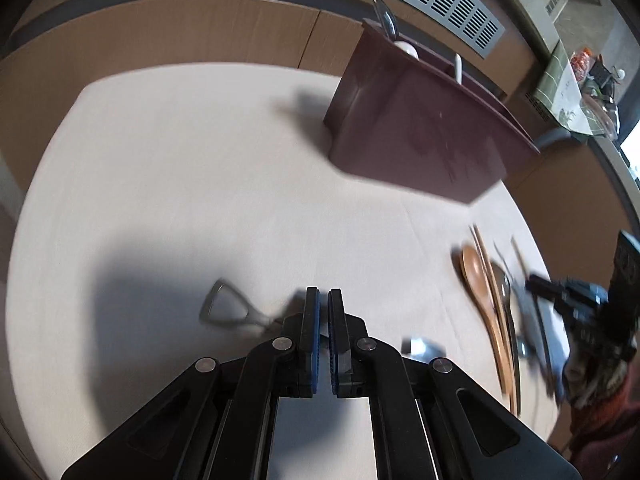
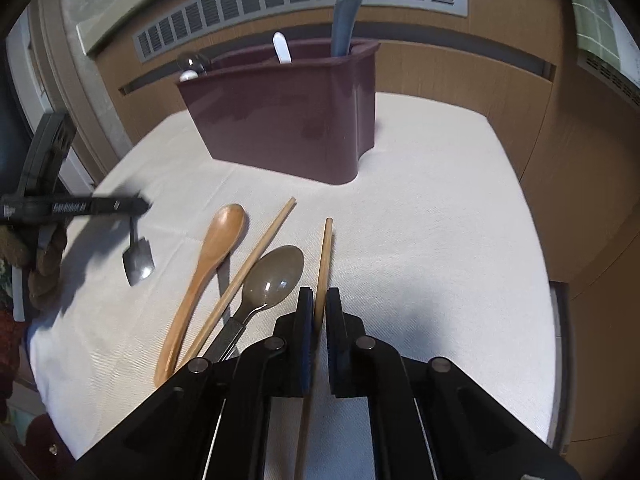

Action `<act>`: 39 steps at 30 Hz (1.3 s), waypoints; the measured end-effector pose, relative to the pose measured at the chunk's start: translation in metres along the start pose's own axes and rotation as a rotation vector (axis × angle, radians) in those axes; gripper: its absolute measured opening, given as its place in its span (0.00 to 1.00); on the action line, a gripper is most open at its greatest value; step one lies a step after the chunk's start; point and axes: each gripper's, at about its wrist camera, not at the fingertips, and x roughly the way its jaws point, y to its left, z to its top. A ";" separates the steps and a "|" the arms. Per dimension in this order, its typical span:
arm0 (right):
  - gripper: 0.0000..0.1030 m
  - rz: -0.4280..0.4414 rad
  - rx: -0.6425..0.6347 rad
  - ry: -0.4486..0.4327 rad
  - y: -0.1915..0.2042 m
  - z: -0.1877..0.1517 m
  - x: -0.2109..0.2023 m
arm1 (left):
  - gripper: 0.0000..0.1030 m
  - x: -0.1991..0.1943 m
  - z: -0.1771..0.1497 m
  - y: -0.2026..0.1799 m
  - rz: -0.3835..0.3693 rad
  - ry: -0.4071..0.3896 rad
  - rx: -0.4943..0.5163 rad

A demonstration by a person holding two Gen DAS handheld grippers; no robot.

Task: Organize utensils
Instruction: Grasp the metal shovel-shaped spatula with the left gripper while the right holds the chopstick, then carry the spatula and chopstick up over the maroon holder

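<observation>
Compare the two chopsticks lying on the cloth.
The right chopstick runs between the right gripper fingers; the left chopstick lies free. The right one lies clear of the spoons; the left slants between the wooden spoon and metal spoon. Both are plain wood.

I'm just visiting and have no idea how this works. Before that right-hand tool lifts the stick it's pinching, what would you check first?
1. Right gripper jaws closed on the chopstick: ok.
2. Held chopstick lies apart from the brown spoon and the second chopstick: ok.
3. Utensil holder stands upright on the cloth: ok.
4. Free room in the holder's compartments: cannot tell, as their insides are hidden.
5. Left gripper is off to the side, out of the way to the holder: ok.
6. Left jaws are closed, but whether they grip the small metal spoon: cannot tell.
</observation>
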 end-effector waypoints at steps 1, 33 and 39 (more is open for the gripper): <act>0.05 -0.005 0.003 -0.018 -0.001 0.000 -0.006 | 0.04 -0.005 -0.008 0.000 0.003 0.005 0.004; 0.13 -0.001 -0.036 0.072 0.015 -0.009 0.012 | 0.40 0.004 -0.031 -0.082 0.129 0.092 0.433; 0.06 -0.073 -0.119 0.039 0.028 -0.003 0.019 | 0.40 0.002 -0.038 -0.082 0.126 0.110 0.418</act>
